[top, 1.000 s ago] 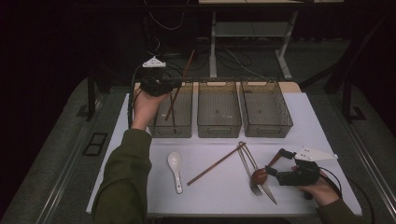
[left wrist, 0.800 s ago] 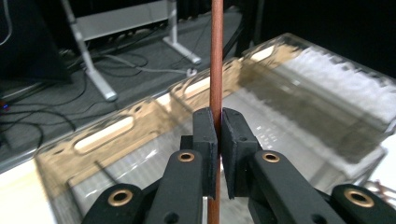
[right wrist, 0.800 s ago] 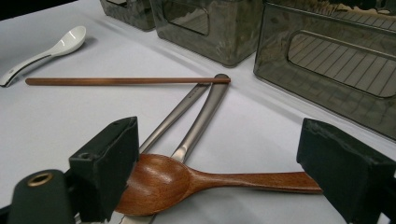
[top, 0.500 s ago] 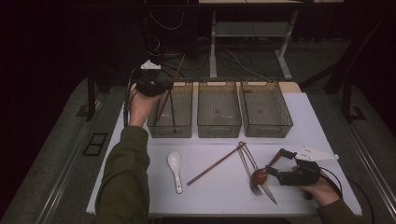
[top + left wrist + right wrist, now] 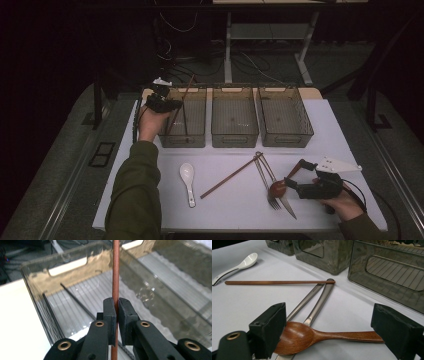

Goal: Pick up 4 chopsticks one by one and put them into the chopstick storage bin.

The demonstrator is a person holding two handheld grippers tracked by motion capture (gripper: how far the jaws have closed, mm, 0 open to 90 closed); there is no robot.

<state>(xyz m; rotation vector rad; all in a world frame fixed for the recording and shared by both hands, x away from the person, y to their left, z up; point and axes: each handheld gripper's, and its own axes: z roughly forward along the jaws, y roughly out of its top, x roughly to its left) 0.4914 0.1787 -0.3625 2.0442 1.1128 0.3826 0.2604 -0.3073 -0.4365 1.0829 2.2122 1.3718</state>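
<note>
The left gripper (image 5: 117,312) is clamped on a brown wooden chopstick (image 5: 115,272), holding it upright over the leftmost clear bin (image 5: 196,135), where a dark chopstick (image 5: 75,300) already lies. The right gripper (image 5: 329,327) rests on the white table (image 5: 225,205) with jaws wide apart — a wooden spoon (image 5: 312,336) lies between them, unpinched, across a fork (image 5: 265,175) and knife (image 5: 287,205).

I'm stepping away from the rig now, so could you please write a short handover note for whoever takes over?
Left gripper: shut on a brown chopstick, held over the left bin.
Right gripper: open, jaws either side of the wooden spoon, which lies on the fork and knife.
On the table: second chopstick, white spoon.
Left: release the chopstick, sort the rest.
</note>
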